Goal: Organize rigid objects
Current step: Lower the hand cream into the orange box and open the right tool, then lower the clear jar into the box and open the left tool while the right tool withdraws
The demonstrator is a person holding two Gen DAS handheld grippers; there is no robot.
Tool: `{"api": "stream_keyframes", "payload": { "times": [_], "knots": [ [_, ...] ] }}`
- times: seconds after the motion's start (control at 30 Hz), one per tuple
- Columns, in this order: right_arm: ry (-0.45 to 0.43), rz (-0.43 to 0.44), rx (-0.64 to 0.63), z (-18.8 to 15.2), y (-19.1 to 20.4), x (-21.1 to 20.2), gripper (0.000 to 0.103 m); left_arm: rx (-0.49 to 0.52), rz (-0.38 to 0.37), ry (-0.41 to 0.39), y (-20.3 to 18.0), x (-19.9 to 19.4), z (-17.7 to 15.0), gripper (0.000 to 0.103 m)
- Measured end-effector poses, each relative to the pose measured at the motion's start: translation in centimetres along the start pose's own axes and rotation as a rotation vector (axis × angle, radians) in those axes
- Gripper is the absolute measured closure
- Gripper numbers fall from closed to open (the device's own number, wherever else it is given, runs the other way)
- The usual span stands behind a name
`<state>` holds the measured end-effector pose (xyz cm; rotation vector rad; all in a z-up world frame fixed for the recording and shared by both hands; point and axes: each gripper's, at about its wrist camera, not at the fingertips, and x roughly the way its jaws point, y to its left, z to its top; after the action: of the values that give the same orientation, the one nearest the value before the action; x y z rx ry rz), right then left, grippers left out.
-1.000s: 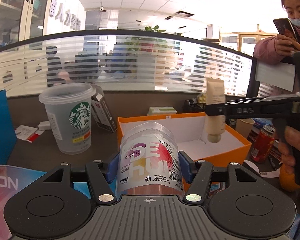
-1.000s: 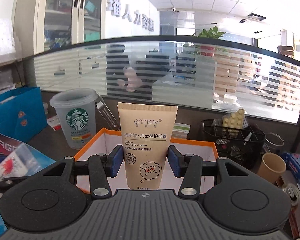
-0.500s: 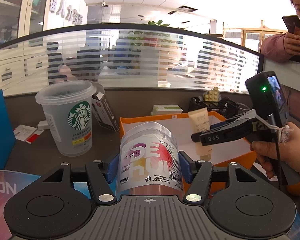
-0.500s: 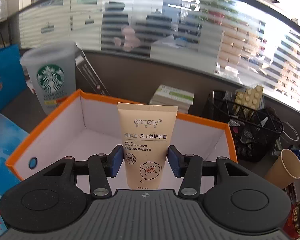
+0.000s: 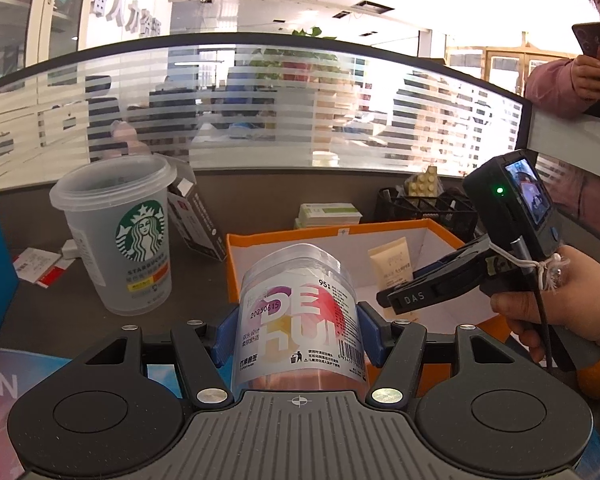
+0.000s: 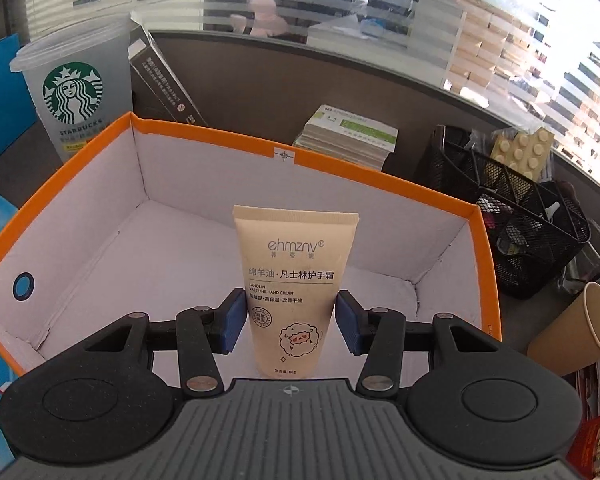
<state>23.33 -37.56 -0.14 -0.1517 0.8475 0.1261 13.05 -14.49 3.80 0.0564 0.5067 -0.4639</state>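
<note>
Beige plastic, a hand cream tube (image 6: 290,292) is sitting clamped between the blue pads (image 6: 233,320) of the right gripper (image 6: 290,322), its flat crimped end pointing away past the fingertips. Beyond and below those fingers, the orange box (image 6: 376,184) with its white lining is lying open, and the tube is hanging over its floor, not touching it as far as the right wrist view shows. Past the box's far wall, a stack of green-and-white cards (image 6: 350,136) is resting, with a black mesh organiser (image 6: 512,216) off to the right of the fingers and a paper cup (image 6: 576,332) just beside the right fingertip's side. The left gripper (image 5: 298,332) is gripping a clear round jar (image 5: 300,312) with a colourful label, its pads pressing on both flanks. Ahead of these fingers the same box (image 5: 284,238) is standing, near but beyond the jar. To the left of the fingers a frosted Starbucks cup (image 5: 120,236) is standing upright on the dark table (image 5: 48,316). To the right, a hand (image 5: 564,296) is holding the other gripper (image 5: 396,294) over the box, the tube (image 5: 392,264) showing in its jaws. A person (image 5: 572,76) is standing behind the partition.
</note>
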Motion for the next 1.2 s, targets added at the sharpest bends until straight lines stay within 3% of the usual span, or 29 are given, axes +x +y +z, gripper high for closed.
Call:
{"api": "stream_keyframes", "payload": {
  "times": [0.23, 0.3, 0.47, 0.5, 0.63, 0.8, 1.2],
  "knots": [
    [0.12, 0.035, 0.022, -0.4, -0.7, 2.7, 0.061, 0.031, -0.01, -0.006, -1.4, 0.7, 1.7, 0.043],
    [0.12, 0.038, 0.034, -0.6, -0.9, 2.8, 0.063, 0.032, -0.012, 0.001, -1.6, 1.1, 1.7, 0.043],
    [0.123, 0.011, -0.01, -0.9, -0.3, 2.5, 0.055, 0.033, -0.013, 0.025, -1.9, 2.3, 1.6, 0.043],
    [0.112, 0.008, -0.014, -0.9, -0.3, 2.3, 0.046, 0.034, -0.009, 0.03, -2.0, 2.6, 1.6, 0.043],
    [0.058, 0.007, -0.006, -0.9, -0.4, 1.3, 0.027, 0.033, -0.004, 0.053, -2.1, 3.7, 1.7, 0.043],
    [-0.031, -0.009, 0.001, -1.0, -0.9, -0.7, 0.018, 0.037, 0.001, 0.071, -2.6, 4.8, 2.2, 0.042],
    [-0.253, 0.009, 0.107, -4.0, -3.1, -8.5, 0.014, 0.032, 0.038, 0.19, -2.8, 9.7, 2.6, 0.042]
  ]
}}
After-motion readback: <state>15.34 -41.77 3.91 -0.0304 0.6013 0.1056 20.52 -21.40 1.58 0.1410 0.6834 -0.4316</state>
